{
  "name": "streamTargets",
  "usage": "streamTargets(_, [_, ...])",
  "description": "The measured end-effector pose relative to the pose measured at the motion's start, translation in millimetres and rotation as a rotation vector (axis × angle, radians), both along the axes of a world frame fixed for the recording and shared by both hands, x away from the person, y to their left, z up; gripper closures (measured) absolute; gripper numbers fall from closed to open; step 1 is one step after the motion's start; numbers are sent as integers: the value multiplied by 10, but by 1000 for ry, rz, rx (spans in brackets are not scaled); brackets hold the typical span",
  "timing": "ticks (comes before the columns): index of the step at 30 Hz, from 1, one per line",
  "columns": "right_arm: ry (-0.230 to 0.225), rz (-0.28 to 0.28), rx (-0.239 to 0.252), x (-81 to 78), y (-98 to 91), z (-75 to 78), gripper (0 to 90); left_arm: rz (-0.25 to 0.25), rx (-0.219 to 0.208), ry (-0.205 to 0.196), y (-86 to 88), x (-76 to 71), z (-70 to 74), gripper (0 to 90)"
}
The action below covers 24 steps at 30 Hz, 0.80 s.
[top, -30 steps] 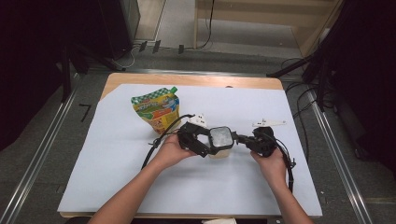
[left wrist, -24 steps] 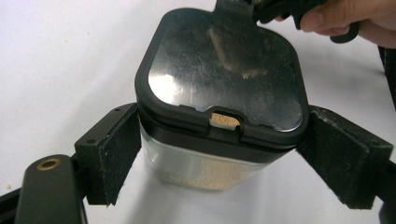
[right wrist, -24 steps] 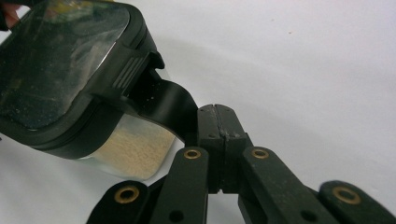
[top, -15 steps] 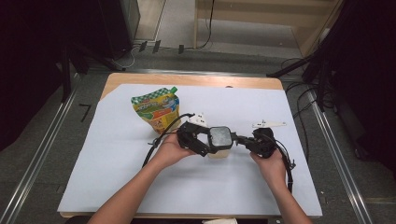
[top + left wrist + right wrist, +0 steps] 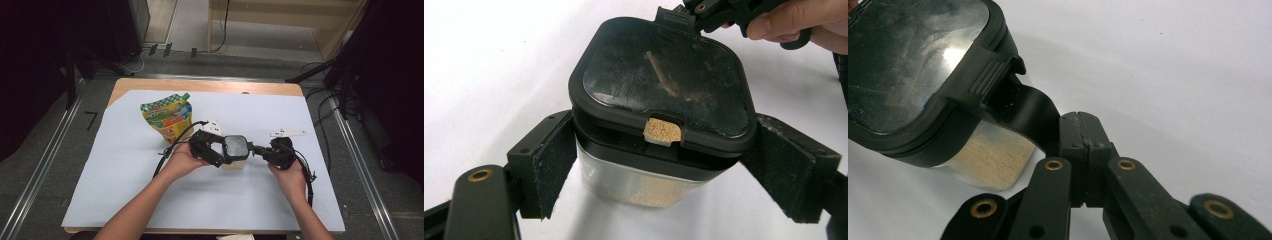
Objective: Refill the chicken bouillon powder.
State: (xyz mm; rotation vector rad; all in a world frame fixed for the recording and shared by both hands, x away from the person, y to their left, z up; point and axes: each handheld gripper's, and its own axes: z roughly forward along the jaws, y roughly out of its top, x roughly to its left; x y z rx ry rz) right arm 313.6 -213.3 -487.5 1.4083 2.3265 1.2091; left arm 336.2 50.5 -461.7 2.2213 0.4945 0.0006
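Near the middle of the white sheet (image 5: pixel 125 175), you have a clear container (image 5: pixel 234 162) with a black lid (image 5: pixel 664 75) standing upright, pale grains showing through its wall. Your left gripper (image 5: pixel 659 170) comes at it from nine o'clock and clamps the container's body, one pad pressed on each side just under the lid. Your right gripper (image 5: pixel 1079 131) reaches in from three o'clock with its jaws shut tight; they pinch the black strap tab (image 5: pixel 1025 107) that hangs from the lid's ribbed latch (image 5: pixel 985 75). At about eleven o'clock from the container, a green and yellow pouch (image 5: pixel 167 119) stands on the sheet, well apart from both grippers.
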Motion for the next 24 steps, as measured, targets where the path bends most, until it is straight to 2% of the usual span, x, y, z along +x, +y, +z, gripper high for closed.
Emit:
streamTargets(14, [-6,1,-3,-3,2,-1,900,-10,1,-28,-17,-9,71,166])
streamTargets(20, [-10,0,5,-14,2,1,900,-27,28,-52,-45,-3,150,166])
streamTargets(23, [-10,-5,13,-20,-6,10,900,-31,17,-72,-76,2,208,166])
streamTargets(24, [-10,-4,18,-21,-11,15,900,-80,-42,-28,-59,9,232,203])
